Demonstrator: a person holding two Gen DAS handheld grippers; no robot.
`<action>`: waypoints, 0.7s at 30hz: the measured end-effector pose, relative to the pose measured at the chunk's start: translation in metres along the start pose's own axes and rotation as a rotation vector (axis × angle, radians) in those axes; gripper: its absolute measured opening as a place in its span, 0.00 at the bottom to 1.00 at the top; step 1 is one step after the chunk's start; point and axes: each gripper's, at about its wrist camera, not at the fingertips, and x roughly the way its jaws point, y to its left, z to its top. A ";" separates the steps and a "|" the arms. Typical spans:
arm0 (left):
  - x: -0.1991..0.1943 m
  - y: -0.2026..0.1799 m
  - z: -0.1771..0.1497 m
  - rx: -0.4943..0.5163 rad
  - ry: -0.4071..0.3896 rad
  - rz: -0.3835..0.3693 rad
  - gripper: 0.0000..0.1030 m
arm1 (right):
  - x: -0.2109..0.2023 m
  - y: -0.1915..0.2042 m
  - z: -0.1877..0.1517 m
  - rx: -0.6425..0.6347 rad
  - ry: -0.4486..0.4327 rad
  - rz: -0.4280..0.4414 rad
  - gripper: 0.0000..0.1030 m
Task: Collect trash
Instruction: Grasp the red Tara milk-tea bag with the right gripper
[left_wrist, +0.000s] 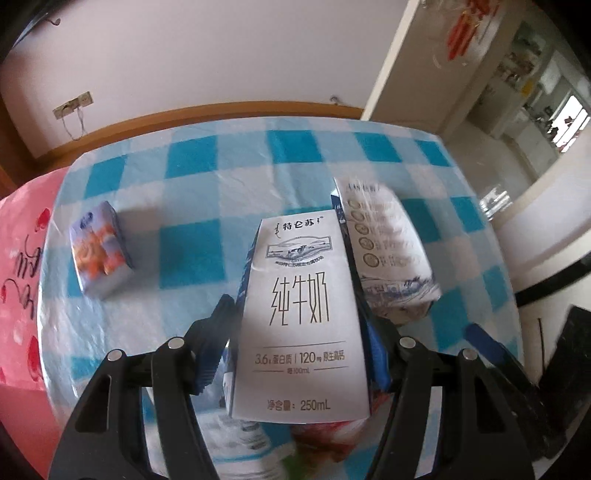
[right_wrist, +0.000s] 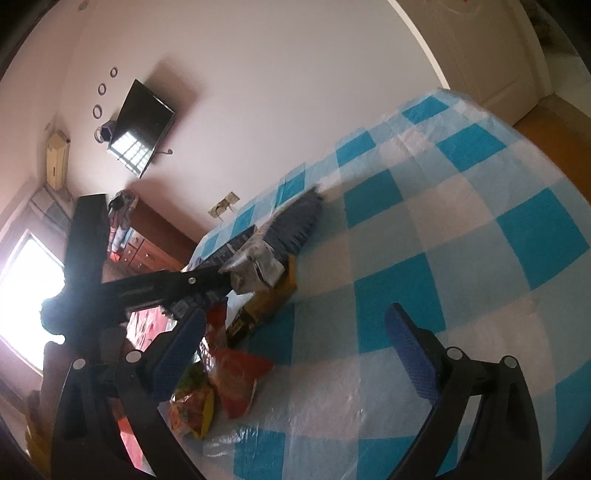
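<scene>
White card printed with dark lettering fills the near middle of the left wrist view: a milk carton (left_wrist: 301, 321) held between the blue pads of the left hand-held gripper (left_wrist: 295, 332), one pad on each narrow side, the jaws narrowed onto it. It looks like a small drink carton, probably empty and so light; its card walls would be stiff along the folded edges yet would dent if squeezed hard on the broad faces, and the coated skin may be a little slick, so a hold across the narrow sides low on the body, as here, seems soundest. Just beyond it, at about one o'clock, a second carton (left_wrist: 388, 251) lies crumpled and touching or nearly touching the first. At ten o'clock, well apart, a small purple and orange box (left_wrist: 101, 251) rests on its side. Below the held carton, at six o'clock, bright wrappers (left_wrist: 325, 439) show dimly. In the right wrist view the right hand-held gripper (right_wrist: 299, 350) stands wide with nothing between its pads, and snack wrappers (right_wrist: 221, 384) lie at its nine o'clock. The tabletop (left_wrist: 207, 192) wears a blue and white checked cloth under clear plastic film, smooth and likely slippery. Farther off are a pale wall (left_wrist: 221, 55), a wooden strip along its foot, a doorway at two o'clock and, in the right view, a dark wall screen (right_wrist: 142, 129).
</scene>
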 end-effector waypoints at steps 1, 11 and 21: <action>-0.003 -0.002 -0.005 -0.007 -0.010 -0.015 0.63 | 0.001 0.000 -0.001 -0.002 0.009 0.003 0.93; -0.034 0.020 -0.037 -0.144 -0.161 -0.070 0.62 | 0.014 0.026 -0.017 -0.129 0.105 0.078 0.93; -0.082 0.030 -0.064 -0.190 -0.294 -0.002 0.62 | 0.027 0.075 -0.040 -0.391 0.120 0.049 0.76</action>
